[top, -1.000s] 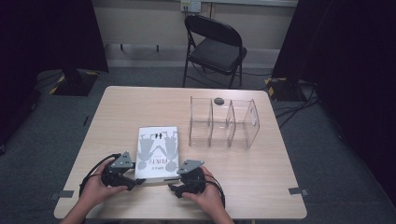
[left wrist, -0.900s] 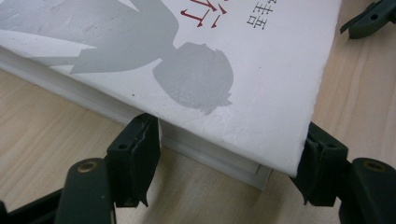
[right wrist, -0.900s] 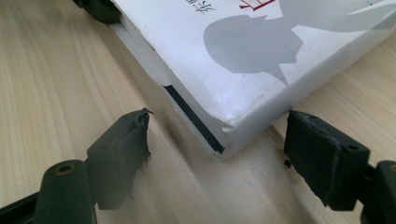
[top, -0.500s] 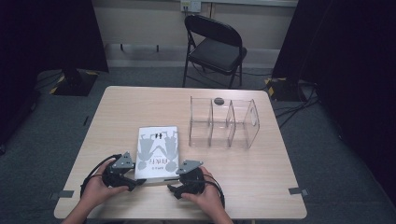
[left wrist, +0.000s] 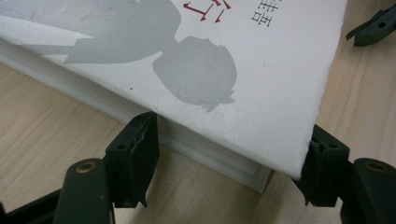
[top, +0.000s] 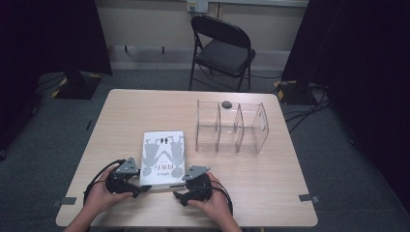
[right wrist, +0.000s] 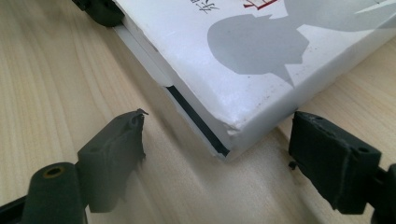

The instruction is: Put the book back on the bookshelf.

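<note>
A white book (top: 163, 157) with grey silhouettes on its cover lies flat near the table's front edge. My left gripper (top: 138, 186) is at its near left corner. In the left gripper view both pads press the corner's two edges (left wrist: 231, 130), so it is shut on the book (left wrist: 210, 70). My right gripper (top: 180, 193) is at the near right corner. Its jaws have just been opening and now stand on either side of that corner (right wrist: 219, 128), clear of the book (right wrist: 243, 51).
A clear acrylic organizer (top: 231, 126) with three compartments stands to the right, behind the book. A small dark round object (top: 226, 103) lies beyond it. A folding chair (top: 222, 50) stands past the table's far edge. Bare wood lies left and right of the hands.
</note>
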Action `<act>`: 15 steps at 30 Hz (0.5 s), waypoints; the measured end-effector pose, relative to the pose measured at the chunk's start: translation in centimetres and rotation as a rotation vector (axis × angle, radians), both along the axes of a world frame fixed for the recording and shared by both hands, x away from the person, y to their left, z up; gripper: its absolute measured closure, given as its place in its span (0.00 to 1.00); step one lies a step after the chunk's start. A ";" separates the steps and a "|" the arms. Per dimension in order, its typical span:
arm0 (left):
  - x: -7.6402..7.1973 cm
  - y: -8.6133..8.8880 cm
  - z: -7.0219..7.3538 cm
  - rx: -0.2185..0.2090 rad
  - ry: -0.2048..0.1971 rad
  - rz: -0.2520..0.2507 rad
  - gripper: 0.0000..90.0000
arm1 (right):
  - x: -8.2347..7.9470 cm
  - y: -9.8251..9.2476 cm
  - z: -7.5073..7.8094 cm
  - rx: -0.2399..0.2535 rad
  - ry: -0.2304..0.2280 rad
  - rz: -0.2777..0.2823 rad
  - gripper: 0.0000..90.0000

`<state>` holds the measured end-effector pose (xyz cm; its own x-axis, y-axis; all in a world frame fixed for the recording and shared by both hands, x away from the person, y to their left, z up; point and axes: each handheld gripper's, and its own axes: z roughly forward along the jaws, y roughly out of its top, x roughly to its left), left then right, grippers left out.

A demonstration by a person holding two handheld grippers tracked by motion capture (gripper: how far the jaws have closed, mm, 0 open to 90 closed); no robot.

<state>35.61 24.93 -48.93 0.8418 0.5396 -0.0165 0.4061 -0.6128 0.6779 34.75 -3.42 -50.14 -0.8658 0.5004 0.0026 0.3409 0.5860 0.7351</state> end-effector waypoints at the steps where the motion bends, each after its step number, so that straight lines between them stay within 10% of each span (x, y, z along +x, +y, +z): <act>1: 0.0 0.0 0.0 0.010 -0.002 -0.007 0.34 | 0.0 0.0 0.0 0.000 0.000 0.000 0.19; 15: 0.1 -0.3 1.1 0.025 0.016 0.003 0.35 | -0.1 0.1 0.0 -0.003 0.002 -0.006 0.17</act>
